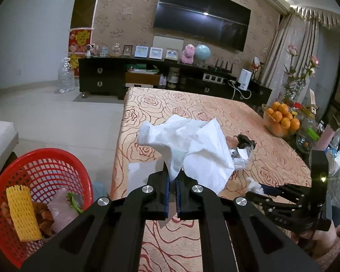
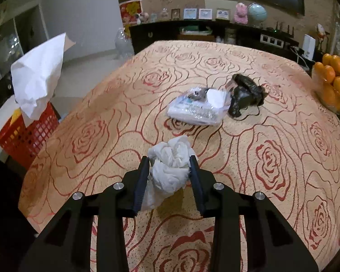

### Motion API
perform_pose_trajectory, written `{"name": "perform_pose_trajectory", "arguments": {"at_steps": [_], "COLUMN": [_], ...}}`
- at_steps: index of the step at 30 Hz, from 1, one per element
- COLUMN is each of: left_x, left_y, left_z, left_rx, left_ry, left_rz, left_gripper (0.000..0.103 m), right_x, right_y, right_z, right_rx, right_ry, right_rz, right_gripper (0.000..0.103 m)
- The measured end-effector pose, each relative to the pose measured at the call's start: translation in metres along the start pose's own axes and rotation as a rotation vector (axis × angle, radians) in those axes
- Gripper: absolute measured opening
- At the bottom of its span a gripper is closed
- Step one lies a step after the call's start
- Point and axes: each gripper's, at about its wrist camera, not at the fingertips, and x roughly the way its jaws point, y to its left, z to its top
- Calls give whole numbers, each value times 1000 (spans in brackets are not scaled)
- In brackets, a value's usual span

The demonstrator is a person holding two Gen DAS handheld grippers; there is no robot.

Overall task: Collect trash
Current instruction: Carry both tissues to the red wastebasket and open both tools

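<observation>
My left gripper (image 1: 172,176) is shut on a large white tissue (image 1: 188,145) and holds it up above the table's left side; the tissue also shows in the right wrist view (image 2: 37,77), above the red basket (image 2: 27,133). The red mesh basket (image 1: 49,158) stands left of the table and holds a yellow foam net (image 1: 22,213) and other scraps. My right gripper (image 2: 170,161) is closed around a crumpled white tissue ball (image 2: 170,167) on the tablecloth. A clear plastic wrapper (image 2: 198,108) and a black crumpled bag (image 2: 244,95) lie further back.
The table has a rose-patterned cloth (image 2: 272,158). A bowl of oranges (image 1: 282,120) stands at its right edge. A dark TV cabinet (image 1: 106,77) runs along the far wall, with a large water bottle (image 1: 65,74) on the floor at its left.
</observation>
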Motion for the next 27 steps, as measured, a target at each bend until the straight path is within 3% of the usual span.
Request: {"name": "perform_pose_trajectory", "arguments": {"at_steps": [6,11,19,27], "left_x": [-11,-34,-63,-71], "left_y": [12,27,79,122], "left_z": [4,13,23,14], "left_rx": [-11,-2,-33,-100], "left_ry": [-26,-75,-101,-93], "left_rz": [32,104,254,318], "left_gripper": [4,4,4,4], "right_x": [-8,-14,-18,-16], "right_y": [-1,-3,-5,11], "right_z": [4,7,12,24], "right_rx": [14,32,53,33], "right_ry": [-34,-55,-82,-86], "right_rz": [1,5,1,21], "right_gripper": [35,35,35,35]}}
